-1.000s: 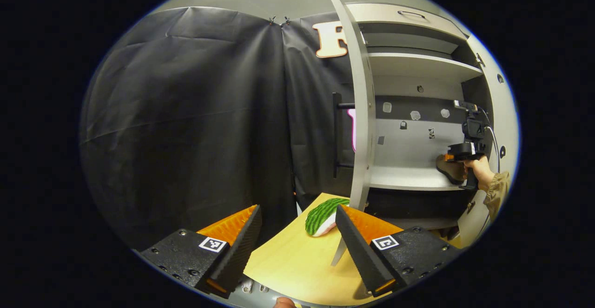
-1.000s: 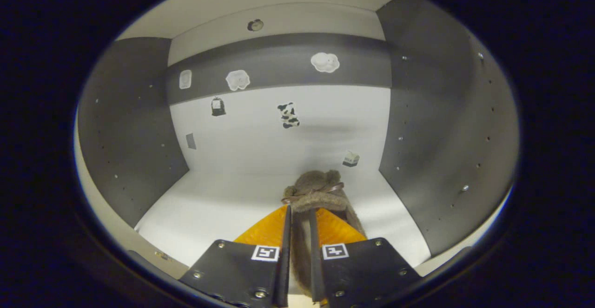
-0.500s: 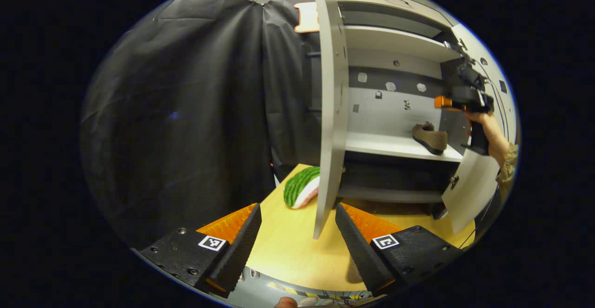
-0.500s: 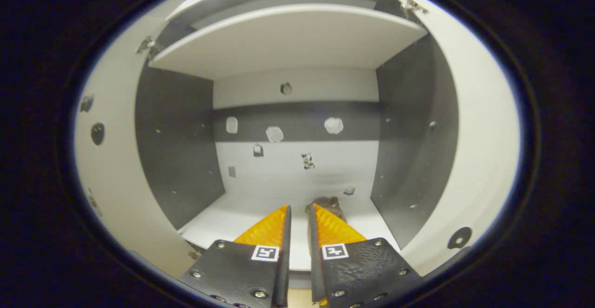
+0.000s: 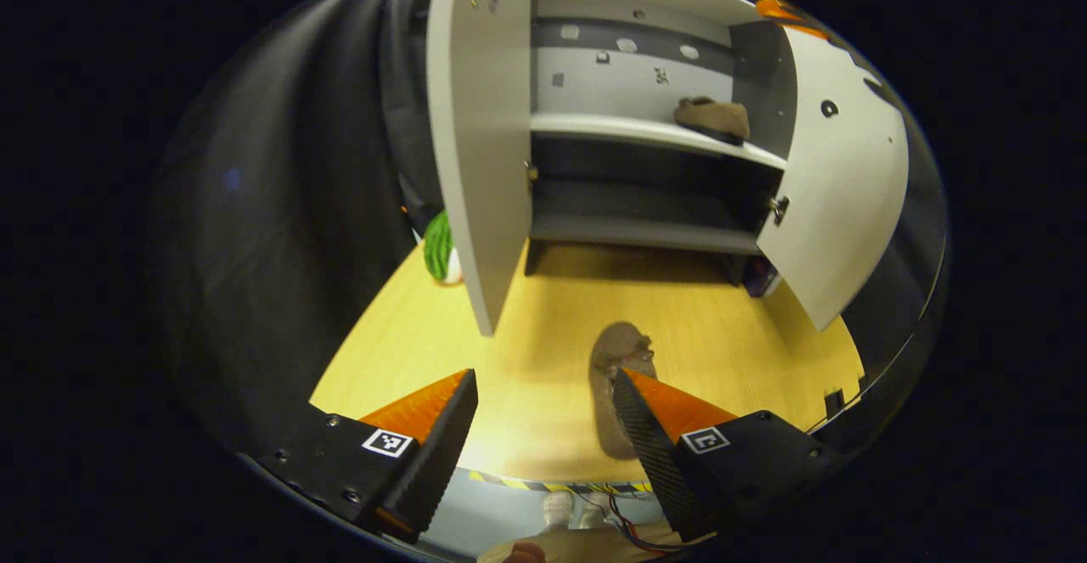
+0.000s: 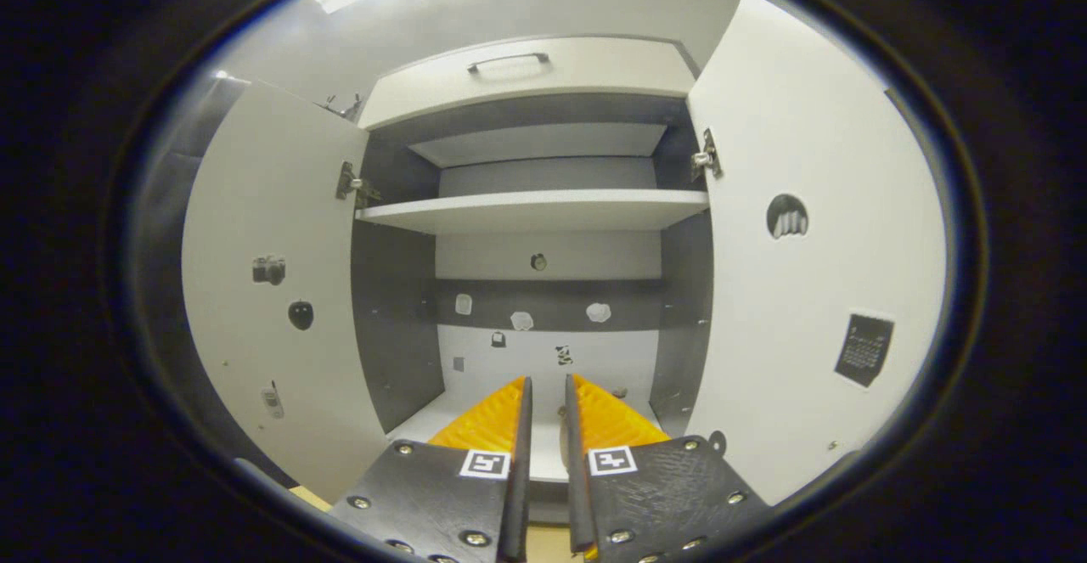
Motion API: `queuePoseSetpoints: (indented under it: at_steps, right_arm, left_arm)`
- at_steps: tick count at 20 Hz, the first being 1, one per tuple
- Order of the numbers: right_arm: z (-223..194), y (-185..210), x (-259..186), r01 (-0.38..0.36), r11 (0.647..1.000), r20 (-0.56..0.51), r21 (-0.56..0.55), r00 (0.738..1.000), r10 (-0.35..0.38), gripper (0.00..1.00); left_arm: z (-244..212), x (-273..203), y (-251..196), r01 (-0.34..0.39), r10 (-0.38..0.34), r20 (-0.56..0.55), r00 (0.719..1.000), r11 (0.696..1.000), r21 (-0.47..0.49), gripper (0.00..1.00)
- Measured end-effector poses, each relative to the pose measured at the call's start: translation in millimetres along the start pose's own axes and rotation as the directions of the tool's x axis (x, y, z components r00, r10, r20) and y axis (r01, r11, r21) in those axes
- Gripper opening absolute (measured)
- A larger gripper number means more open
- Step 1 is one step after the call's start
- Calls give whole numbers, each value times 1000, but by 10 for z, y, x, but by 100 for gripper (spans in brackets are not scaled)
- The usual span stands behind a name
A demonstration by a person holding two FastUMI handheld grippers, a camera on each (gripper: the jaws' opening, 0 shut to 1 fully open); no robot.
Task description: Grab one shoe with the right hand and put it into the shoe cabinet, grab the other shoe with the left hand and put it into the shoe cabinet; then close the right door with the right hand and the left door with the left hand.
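The shoe cabinet [image 5: 645, 130] stands with both doors swung out: the left door [image 5: 480, 121] and the right door [image 5: 836, 189]. One brown shoe [image 5: 712, 117] lies on the middle shelf, toward its right end. The other brown shoe [image 5: 613, 359] lies on the wooden table [image 5: 722, 334] in front of the cabinet. My left gripper [image 5: 543, 397] hangs open just above the table, its right finger over that shoe's heel end. My right gripper [image 6: 543, 393] is in front of the cabinet [image 6: 535, 206], its fingers close together with nothing between them.
A green striped, watermelon-like object [image 5: 439, 246] sits on the table behind the left door. Black cloth hangs to the left. The table's near edge [image 5: 543, 482] runs just below my left fingers. A drawer with a handle [image 6: 508, 60] tops the cabinet.
My right gripper let go of the shoe on the shelf and backed out of the cabinet. My left gripper tilted down toward the table, bringing the second shoe beside its right finger.
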State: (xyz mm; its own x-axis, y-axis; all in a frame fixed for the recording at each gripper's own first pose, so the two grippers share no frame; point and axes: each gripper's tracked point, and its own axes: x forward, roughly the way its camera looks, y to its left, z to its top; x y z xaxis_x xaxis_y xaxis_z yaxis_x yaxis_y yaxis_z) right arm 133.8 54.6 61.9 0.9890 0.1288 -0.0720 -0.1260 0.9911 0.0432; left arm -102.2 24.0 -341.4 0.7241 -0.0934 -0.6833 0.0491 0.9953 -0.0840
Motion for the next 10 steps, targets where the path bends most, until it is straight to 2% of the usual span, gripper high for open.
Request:
queuePoseSetpoints:
  at_steps: [3, 8, 10]
  right_arm:
    - [128, -38, -281, 5, 1000, 17, -1, 1000, -5, 19]
    - [287, -238, -619, 48, 998, 47, -38, 998, -46, 19]
    - [324, -346, -747, 72, 996, 49, -47, 996, -69, 19]
  left_arm:
    - [-364, 325, -188, 75, -73, -93, 993, 997, 19, 100]
    - [-693, 897, -432, 162, -153, -157, 976, 986, 48, 97]
    - [-796, 1071, -479, 174, -161, -200, 966, 984, 48, 97]
